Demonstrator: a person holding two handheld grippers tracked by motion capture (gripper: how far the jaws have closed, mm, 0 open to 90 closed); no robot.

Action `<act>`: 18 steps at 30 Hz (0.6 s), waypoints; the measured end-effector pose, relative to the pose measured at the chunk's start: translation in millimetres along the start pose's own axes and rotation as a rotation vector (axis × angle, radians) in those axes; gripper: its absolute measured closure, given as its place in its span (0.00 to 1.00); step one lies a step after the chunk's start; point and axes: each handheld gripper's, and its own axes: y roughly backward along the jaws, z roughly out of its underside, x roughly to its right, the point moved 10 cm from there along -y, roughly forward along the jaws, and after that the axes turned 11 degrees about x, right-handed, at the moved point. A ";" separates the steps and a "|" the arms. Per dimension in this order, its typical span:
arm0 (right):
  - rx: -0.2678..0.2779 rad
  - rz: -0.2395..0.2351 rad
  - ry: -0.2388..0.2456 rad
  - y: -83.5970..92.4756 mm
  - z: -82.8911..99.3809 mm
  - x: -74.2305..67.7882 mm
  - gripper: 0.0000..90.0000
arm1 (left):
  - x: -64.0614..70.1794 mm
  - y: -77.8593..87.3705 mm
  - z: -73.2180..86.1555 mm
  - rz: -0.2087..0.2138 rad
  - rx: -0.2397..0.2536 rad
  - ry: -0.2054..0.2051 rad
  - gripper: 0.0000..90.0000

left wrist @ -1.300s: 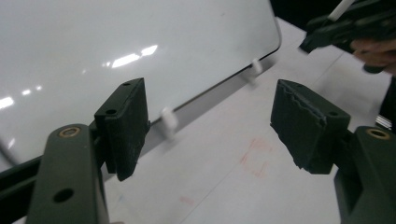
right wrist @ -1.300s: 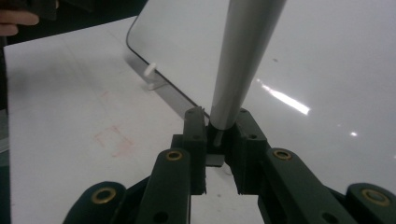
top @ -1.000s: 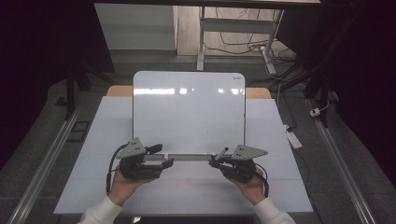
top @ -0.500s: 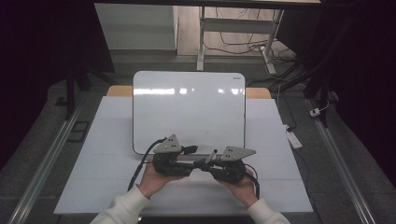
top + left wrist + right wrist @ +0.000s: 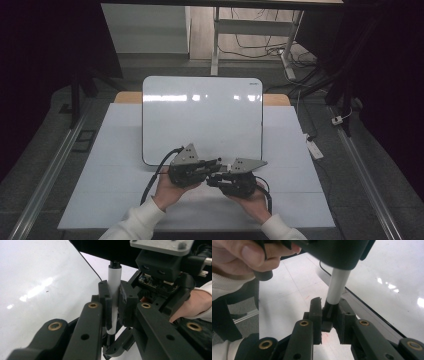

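Nothing readable here, honestly. The whiteboard (image 5: 202, 117) has a tiny mark in its top right corner, way too small to make out.

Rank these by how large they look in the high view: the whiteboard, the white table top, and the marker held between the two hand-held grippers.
1. Table top, the largest.
2. Whiteboard, which lies on it and covers only part of it.
3. Marker, by far the smallest; just a short stretch shows between the left hand-held gripper and the right hand-held gripper.
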 end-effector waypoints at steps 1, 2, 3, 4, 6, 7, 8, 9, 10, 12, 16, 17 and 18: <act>0.009 -0.002 0.009 -0.2 -1.0 -1.3 0.81 | -1.1 1.2 -0.5 -0.007 0.000 -0.003 0.90; 0.016 0.003 0.017 0.7 -2.4 -2.3 0.77 | -3.5 3.0 -0.6 -0.024 -0.004 -0.015 0.90; 0.035 0.008 0.019 2.0 -4.9 -3.3 0.73 | -6.0 5.2 -0.8 -0.038 -0.005 -0.020 0.90; 0.053 0.016 0.024 4.5 -8.0 -3.7 0.69 | -8.8 7.8 -1.1 -0.047 -0.003 -0.018 0.90; 0.087 0.034 0.035 12.5 -14.1 -3.9 0.65 | -15.5 14.4 -2.6 -0.075 0.006 -0.009 0.90; 0.100 0.054 0.052 18.1 -16.4 -2.1 0.63 | -19.4 18.4 -3.4 -0.089 0.010 -0.005 0.90; 0.111 0.077 0.064 24.3 -18.1 0.3 0.62 | -23.5 22.6 -4.2 -0.102 0.015 0.001 0.90; 0.116 0.101 0.070 30.7 -18.8 3.9 0.61 | -27.8 26.9 -4.8 -0.115 0.018 0.008 0.90; 0.117 0.127 0.071 37.5 -18.8 8.5 0.60 | -31.9 30.7 -5.6 -0.130 0.025 0.018 0.90; 0.117 0.180 0.076 51.9 -16.6 19.0 0.58 | -40.0 38.7 -7.0 -0.156 0.036 0.037 0.90; 0.103 0.277 0.088 81.8 -5.1 38.9 0.56 | -56.6 53.7 -10.8 -0.203 0.051 0.059 0.90; 0.097 0.299 0.089 89.3 -1.2 43.4 0.55 | -61.5 57.0 -12.4 -0.214 0.056 0.065 0.90; 0.095 0.314 0.087 96.4 2.6 47.6 0.55 | -67.0 60.1 -14.2 -0.226 0.058 0.072 0.90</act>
